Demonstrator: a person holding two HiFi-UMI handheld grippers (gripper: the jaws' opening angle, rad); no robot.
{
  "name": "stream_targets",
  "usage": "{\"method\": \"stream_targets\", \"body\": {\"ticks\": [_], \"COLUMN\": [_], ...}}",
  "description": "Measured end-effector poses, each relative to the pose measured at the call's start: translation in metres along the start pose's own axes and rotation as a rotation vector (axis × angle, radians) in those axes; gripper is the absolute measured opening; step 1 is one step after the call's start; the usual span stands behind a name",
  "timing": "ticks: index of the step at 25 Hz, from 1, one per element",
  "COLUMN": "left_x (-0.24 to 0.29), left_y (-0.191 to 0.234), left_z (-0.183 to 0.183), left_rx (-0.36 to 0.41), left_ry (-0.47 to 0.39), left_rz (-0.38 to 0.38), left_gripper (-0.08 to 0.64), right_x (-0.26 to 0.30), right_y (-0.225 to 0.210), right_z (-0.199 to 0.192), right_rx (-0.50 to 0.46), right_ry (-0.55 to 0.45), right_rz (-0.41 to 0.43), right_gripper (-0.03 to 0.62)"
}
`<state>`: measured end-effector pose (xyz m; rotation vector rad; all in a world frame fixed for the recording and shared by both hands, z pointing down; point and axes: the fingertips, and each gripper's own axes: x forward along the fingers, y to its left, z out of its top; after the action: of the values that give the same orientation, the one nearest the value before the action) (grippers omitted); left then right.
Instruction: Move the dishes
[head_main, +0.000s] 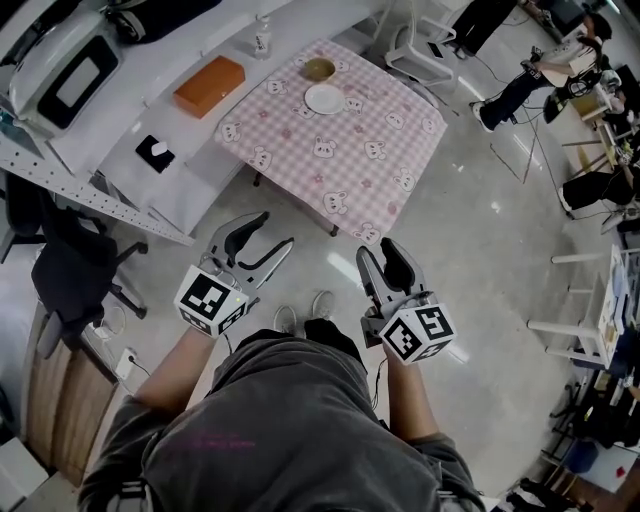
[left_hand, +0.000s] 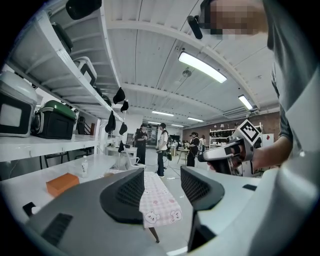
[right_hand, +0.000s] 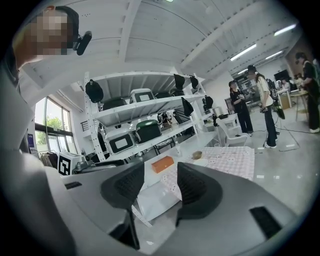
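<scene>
A white plate (head_main: 325, 98) and a brown bowl (head_main: 319, 69) sit at the far end of a low table with a pink checked cloth (head_main: 345, 160). Both grippers hang over the floor, short of the table's near corner. My left gripper (head_main: 275, 230) is open and holds nothing. My right gripper (head_main: 378, 250) is open too, with nothing between its jaws. In the right gripper view the bowl (right_hand: 197, 155) and plate (right_hand: 201, 162) show far beyond the gripper (right_hand: 161, 192). In the left gripper view only the cloth (left_hand: 160, 200) shows between the open jaws of the gripper (left_hand: 161, 192).
A white bench left of the table carries an orange box (head_main: 210, 85) and a small bottle (head_main: 262, 38). Shelving with appliances (head_main: 75, 70) stands behind it. Dark office chairs (head_main: 70, 260) are at the left, a white chair (head_main: 420, 50) beyond the table. A person (head_main: 530, 75) stands far right.
</scene>
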<state>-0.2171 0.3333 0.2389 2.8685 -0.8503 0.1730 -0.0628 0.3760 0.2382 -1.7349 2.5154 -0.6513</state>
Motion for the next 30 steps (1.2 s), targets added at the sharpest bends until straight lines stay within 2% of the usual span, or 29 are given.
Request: {"method": "stream_targets", "body": {"ticks": [12,30], "left_x": [0.046,0.198], "left_y": [0.032,0.094], "left_z": [0.001,0.018], "left_rx": [-0.003,-0.032], "left_ry": [0.014,0.045], "left_rz": [0.023,0.101], "left_gripper": [0.227,0.227], "right_x": [0.043,0.146], "right_y": [-0.042,-0.176], "right_z": [0.012,0.070], "right_rx": [0.023,0.030], "right_ry": [0.002,0.060], "right_rz": [0.021,0.101], "right_gripper": [0.190,0.190]}}
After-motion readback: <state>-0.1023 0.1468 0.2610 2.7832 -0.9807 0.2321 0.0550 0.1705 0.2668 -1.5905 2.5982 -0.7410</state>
